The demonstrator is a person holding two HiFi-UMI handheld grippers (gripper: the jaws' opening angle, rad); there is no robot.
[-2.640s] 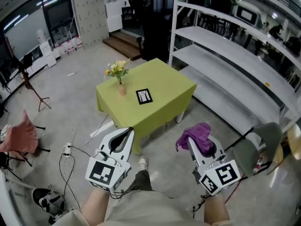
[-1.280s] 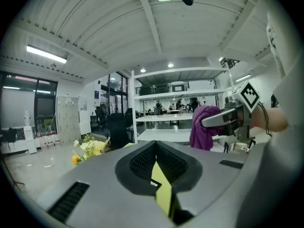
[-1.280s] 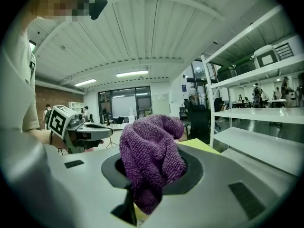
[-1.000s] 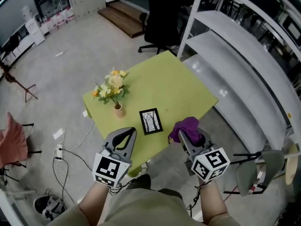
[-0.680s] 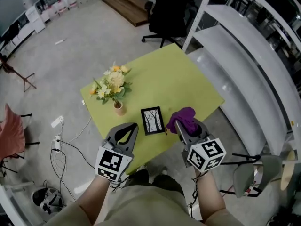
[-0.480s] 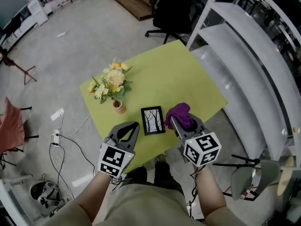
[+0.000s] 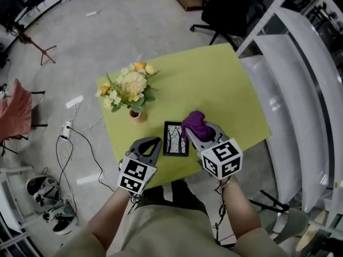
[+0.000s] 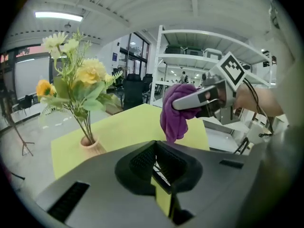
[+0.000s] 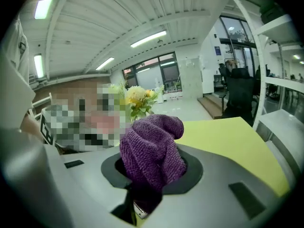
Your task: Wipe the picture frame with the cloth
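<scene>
Floor (image 7: 134, 15) of grey surrounds the green bench (image 7: 225, 90); a vase (image 7: 137, 115) near its left edge holds flowers (image 7: 127, 85), left tongs (image 7: 155, 141) narrow, right tongs (image 7: 188, 134) gripping the cloth (image 7: 195, 123).

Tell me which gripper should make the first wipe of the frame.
Right. The right gripper is shut on the purple knitted cloth, close beside the black rectangular picture frame; the left gripper is shut and holds nothing.

Open-plan office or lab hall. A bare concrete floor (image 7: 134, 31), tall white metal shelving (image 7: 300, 90), a black swivel office chair (image 7: 222, 15), a floor power strip (image 7: 67, 127) with loose cables (image 7: 91, 149), a tripod stand (image 7: 32, 40), glazed partitions (image 9: 159, 72) and ceiling strip lights (image 9: 147, 38) surround one cloth-covered table (image 7: 225, 84).
</scene>
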